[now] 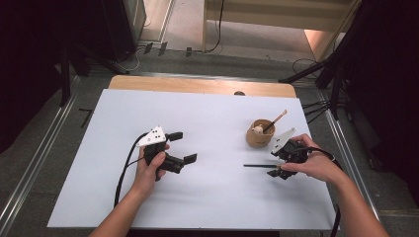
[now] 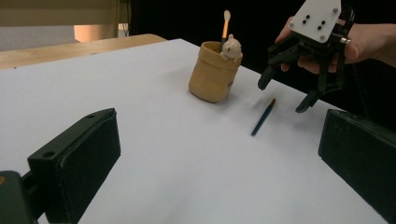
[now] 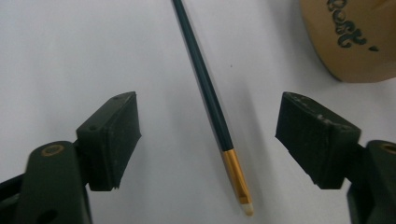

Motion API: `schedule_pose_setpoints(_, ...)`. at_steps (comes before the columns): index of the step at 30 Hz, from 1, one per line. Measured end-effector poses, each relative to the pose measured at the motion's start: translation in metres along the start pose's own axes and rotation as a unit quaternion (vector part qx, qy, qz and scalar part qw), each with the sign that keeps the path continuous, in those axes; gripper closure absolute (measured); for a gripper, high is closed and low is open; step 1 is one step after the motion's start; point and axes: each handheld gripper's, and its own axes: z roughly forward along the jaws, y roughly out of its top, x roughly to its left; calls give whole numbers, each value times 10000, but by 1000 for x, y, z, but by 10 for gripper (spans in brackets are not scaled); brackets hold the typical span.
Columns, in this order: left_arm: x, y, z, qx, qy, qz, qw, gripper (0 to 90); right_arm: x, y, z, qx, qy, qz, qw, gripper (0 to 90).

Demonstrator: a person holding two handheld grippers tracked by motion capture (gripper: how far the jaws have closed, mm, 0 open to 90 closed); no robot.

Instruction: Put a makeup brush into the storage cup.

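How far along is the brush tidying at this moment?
Done: one brush already stands in the tan cup. In hand: the right gripper is lowered over the dark-handled brush lying on the white sheet, jaws open on either side, not yet gripping. Left: close on it, lift, and probably drop it in the cup. The left gripper waits open.

table cover (image 1: 207, 197) plain white, bare wood strip at far edge; cup (image 1: 260, 134) tan with dark lettering on side, little cream figure on rim; brush on sheet (image 3: 205, 88) dark teal handle, gold ferrule, pale tip; brush in cup (image 1: 276, 120) light wood colour; left gripper (image 1: 184, 147) and right gripper (image 3: 208, 135) black, both with white plates dotted black
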Motion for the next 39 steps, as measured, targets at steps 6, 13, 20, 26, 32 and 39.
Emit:
schedule_pose_setpoints(6, 0, -1, 1, -22, -13, -11, 10000, 0, 0, 5, 3, 330, 16, -208, 9992, 321)
schedule_pose_setpoints(13, 0, -1, 1, -24, -10, -13, 10000, 0, -6, 8, 7, 492, 279, -305, 9979, 399)
schedule_pose_setpoints(20, 0, -2, 2, 12, -10, -16, 10000, 0, -4, 14, 6, 827, 3, -495, 9953, 523)
schedule_pose_setpoints(26, 0, -2, 2, 12, -5, -10, 10000, 0, -5, 15, 6, 881, 65, -452, 9951, 578)
schedule_pose_setpoints(32, 0, -2, 2, 17, 0, -10, 10000, 0, -4, 17, 5, 984, -60, -662, 9929, 655)
schedule_pose_setpoints(39, -1, -2, 2, 22, -2, -1, 10000, 0, -2, 19, 7, 1160, -108, -898, 9891, 748)
